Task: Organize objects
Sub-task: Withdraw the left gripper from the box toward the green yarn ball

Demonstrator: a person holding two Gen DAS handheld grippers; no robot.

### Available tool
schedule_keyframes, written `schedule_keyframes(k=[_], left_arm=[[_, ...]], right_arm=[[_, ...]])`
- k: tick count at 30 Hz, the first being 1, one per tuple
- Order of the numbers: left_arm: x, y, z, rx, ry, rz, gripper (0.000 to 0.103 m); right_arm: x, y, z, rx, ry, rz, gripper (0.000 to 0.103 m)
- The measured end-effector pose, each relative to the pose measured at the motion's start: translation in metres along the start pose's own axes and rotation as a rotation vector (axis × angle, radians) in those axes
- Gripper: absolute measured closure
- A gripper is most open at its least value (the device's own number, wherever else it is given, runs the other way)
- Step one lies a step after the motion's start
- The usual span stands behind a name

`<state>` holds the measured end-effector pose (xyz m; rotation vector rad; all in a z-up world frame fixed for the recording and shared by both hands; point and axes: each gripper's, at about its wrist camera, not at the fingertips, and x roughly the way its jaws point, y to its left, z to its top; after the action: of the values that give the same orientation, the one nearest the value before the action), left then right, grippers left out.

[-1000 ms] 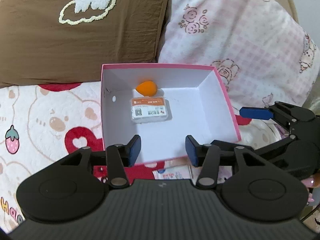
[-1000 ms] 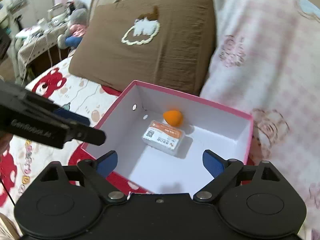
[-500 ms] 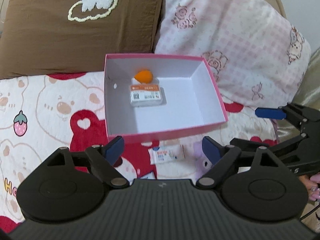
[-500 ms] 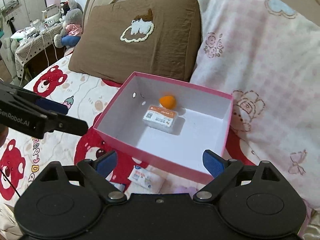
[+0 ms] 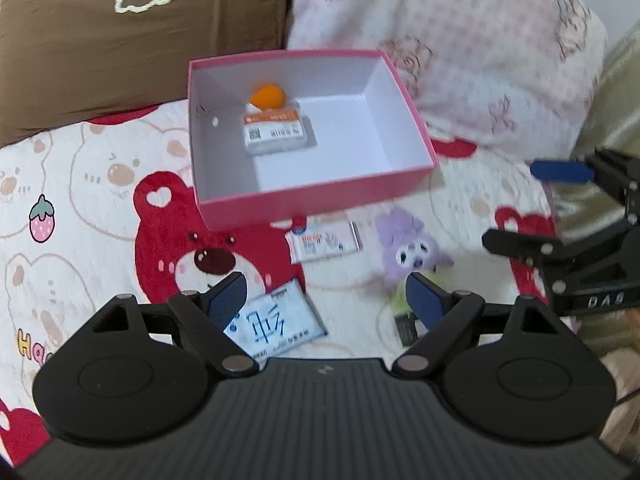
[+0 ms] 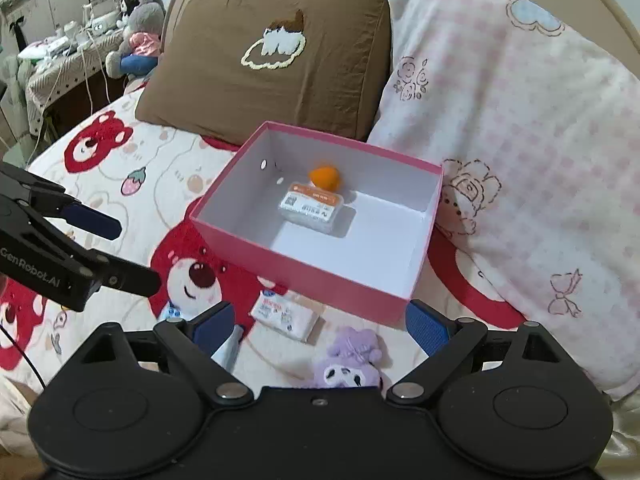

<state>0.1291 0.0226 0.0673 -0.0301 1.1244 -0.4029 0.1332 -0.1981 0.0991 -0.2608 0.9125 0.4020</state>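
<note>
Both grippers hover over the bed, angled down, nothing in either.

Left gripper (image 5: 326, 298): jaws released, wide apart, empty. Right under its left finger lies a white-and-blue sachet (image 5: 276, 326), flat on the bedspread (image 5: 80, 168), partly covered by the finger. A small dark item (image 5: 406, 326) sits by its right finger; too blurred to identify.

Right gripper (image 6: 320, 326): jaws released, wide apart, empty. A purple plush toy (image 6: 348, 364) lies between its fingers, low in that view, touching neither. In the left wrist view the same toy is (image 5: 408, 248), right of centre.

Next out: a small white packet with red and blue print (image 5: 324, 240), flat on the bedspread, just in front of the box's near wall and left of the plush.

Then the pink box (image 5: 320, 194), open top, white inside, sitting on the bedspread. Two items are inside, toward the back-left: a clear labelled pack (image 5: 274, 132) lying flat, and an orange rounded piece (image 5: 267, 96) just behind it, touching or nearly so.

Behind the box: a brown pillow (image 6: 280, 76) with a cloud patch on the left, a pink checked pillow (image 6: 520, 140) on the right, and the box's far side close to both.

Far left in the right wrist view: a cluttered side table (image 6: 64, 56) with a grey plush (image 6: 136, 32).
</note>
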Motion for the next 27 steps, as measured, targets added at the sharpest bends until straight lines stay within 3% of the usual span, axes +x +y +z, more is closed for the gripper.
schedule_keyframes(k=[8,15,27], left_arm=[[0.005,-0.018,-0.019,0.05,0.046,-0.007,0.016],[-0.002,-0.025,-0.034,0.023,-0.02,-0.041,0.016],[0.019,-0.051,-0.055,0.046,0.019,-0.106,0.016]], right_arm=[[-0.012,0.002,-0.022,-0.019,0.006,0.019,0.009],[-0.017,-0.008,-0.046,0.022,0.007,0.138,0.009],[-0.016,-0.005,-0.094,0.026,0.034,0.183,0.009]])
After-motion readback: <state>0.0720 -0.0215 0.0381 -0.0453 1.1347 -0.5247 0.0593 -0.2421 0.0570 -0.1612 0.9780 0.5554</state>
